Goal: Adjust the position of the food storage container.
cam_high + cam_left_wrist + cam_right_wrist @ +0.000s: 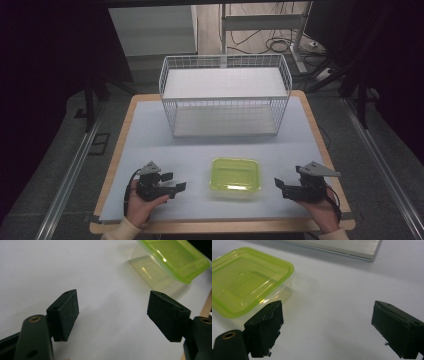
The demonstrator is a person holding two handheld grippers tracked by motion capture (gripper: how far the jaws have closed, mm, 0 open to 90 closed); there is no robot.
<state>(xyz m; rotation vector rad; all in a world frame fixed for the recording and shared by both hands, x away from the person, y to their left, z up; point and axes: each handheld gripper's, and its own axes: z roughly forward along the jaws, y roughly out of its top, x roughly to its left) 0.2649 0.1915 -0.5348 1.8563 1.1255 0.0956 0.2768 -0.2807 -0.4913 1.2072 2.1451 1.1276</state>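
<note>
You are at the start of the reach: neither gripper touches the box (235, 174) yet. It sits near the front edge of the bench (150, 130), about midway along it, between your two hands and apart from both. Your left gripper (176, 184) rests near the front left corner with its jaws spread wide and nothing between them; your right gripper (278, 184) near the front right corner is likewise agape and empty. Both point inward at the box. It is a shallow clear tub with rounded corners and a lime-green lid (247, 280) on top, glossy and probably slippery. Next, I judge, you close in from both sides and clamp low on the walls. The wire basket (225, 95) stands toward the back edge.
</note>
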